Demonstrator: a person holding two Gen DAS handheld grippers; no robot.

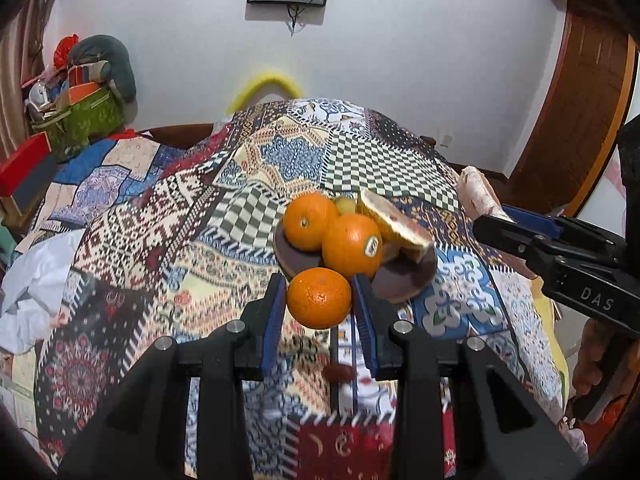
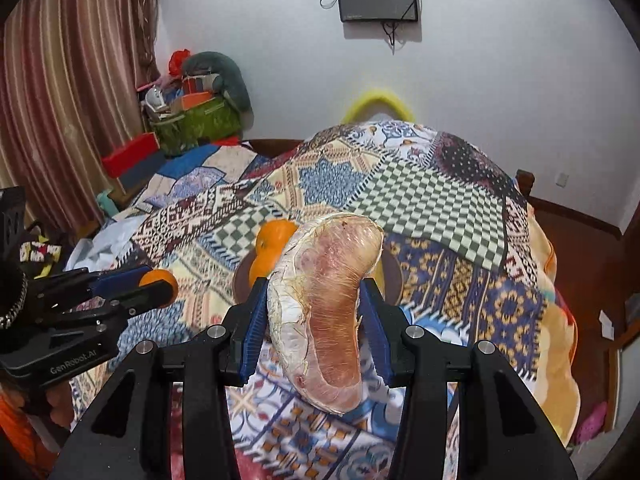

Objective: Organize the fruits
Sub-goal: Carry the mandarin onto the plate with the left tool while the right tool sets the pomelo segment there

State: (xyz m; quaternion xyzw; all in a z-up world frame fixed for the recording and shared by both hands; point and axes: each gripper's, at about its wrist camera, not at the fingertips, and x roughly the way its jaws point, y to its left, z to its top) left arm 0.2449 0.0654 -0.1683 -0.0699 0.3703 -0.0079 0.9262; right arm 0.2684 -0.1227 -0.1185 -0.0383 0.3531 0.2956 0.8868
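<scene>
**Both grippers loaded above a crowded plate: hazards and blind spots**

The left gripper [image 1: 319,300] was held with its jaws pinching a small orange [image 1: 319,298] between the blue pads [image 1: 274,320], raised above the patchwork cloth [image 1: 168,240]. The right gripper [image 2: 314,312] was held with its jaws pressed against a wrapped pomelo segment [image 2: 326,308], gripped across its narrow middle with both ends left overhanging.

In the left wrist view the dark plate [image 1: 404,280] was seen at 12 o'clock from the held orange, just beyond it. Two oranges [image 1: 310,220] and a cut citrus piece [image 1: 394,224] were already carried on it.

**Risks, as judged**
- The plate was nearly full. A round fruit set on its near rim could have rolled off onto the cloth, or the stickered orange [image 1: 352,246] could have been knocked.
- The segment's film wrap looked slick; slippage or rotation in the jaws was possible because of the overhang.
- Both grippers were aimed at the same plate, so a collision was possible if both were advanced together.

**Hidden or unclear**
- In the right wrist view most of the plate was masked by the segment.
- A small yellowish fruit [image 1: 345,205] behind the oranges could not be identified.
- A dark reddish item [image 1: 339,372] at 6 o'clock below the held orange was blurred.
</scene>
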